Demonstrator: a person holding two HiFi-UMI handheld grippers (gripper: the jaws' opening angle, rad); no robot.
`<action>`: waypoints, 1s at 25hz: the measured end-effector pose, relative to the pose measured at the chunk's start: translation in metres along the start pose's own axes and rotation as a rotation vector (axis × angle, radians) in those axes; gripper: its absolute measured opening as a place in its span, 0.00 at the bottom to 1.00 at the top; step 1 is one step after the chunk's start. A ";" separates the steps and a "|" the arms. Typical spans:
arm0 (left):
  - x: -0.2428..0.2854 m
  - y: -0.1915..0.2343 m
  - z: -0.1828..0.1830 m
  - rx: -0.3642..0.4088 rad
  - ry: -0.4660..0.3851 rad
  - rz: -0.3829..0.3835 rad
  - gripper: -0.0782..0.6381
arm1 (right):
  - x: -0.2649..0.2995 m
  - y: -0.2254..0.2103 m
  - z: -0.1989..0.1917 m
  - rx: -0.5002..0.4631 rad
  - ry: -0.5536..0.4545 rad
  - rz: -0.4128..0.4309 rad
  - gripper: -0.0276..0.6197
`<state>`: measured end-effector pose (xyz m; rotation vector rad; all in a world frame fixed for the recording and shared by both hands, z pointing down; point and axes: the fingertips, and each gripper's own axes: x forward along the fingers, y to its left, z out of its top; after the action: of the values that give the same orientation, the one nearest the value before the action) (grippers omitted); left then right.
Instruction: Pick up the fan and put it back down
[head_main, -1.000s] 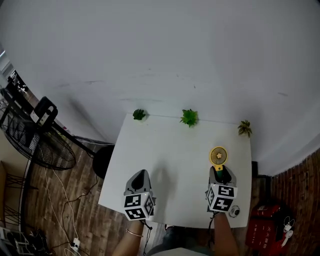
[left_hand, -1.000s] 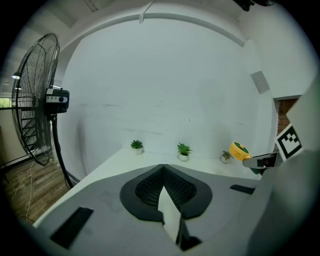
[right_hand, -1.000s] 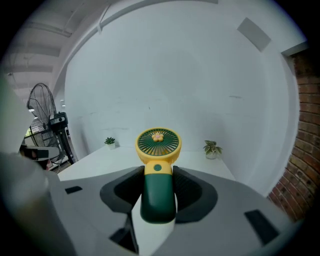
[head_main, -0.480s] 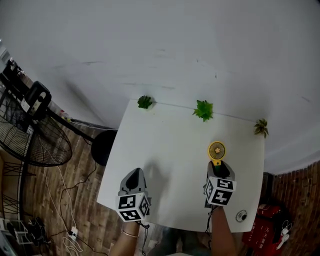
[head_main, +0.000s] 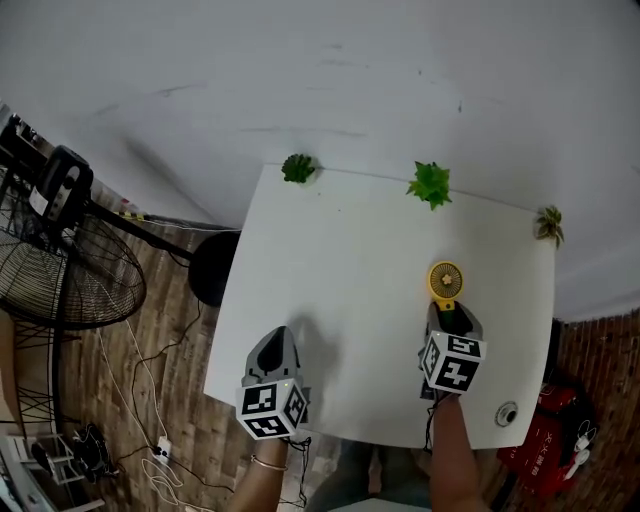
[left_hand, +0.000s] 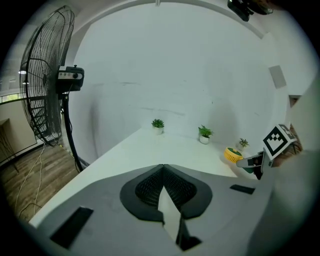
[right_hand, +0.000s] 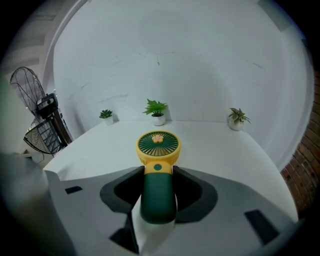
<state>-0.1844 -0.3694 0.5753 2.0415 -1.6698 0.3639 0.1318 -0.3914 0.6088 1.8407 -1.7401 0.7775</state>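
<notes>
Right gripper (right_hand: 158, 179) clamping the fan (right_hand: 158, 148) by its green handle.
The fan is at 3 o'clock of the white tabletop (head_main: 340, 250), yellow head toward 12; the left gripper (left_hand: 163, 174), fingers pressed together and empty, is at 7 o'clock.

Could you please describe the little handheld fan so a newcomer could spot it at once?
Start at the white table and go to its right side, in front of the middle potted plant. There the right gripper has its jaws shut on the fan by its dark green handle. Unlike that leafy plant, it has a round yellow grilled head.
</notes>
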 end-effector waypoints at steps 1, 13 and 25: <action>0.000 0.002 -0.001 -0.002 0.002 0.002 0.12 | 0.001 0.001 -0.001 0.000 0.005 -0.003 0.32; -0.002 0.012 -0.015 -0.009 0.023 0.023 0.12 | 0.012 0.009 -0.018 -0.010 0.074 -0.028 0.32; -0.013 0.009 -0.022 -0.018 0.032 0.030 0.12 | 0.014 0.018 -0.022 -0.012 0.080 0.016 0.39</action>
<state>-0.1939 -0.3485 0.5900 1.9894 -1.6808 0.3883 0.1122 -0.3871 0.6336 1.7656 -1.7068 0.8342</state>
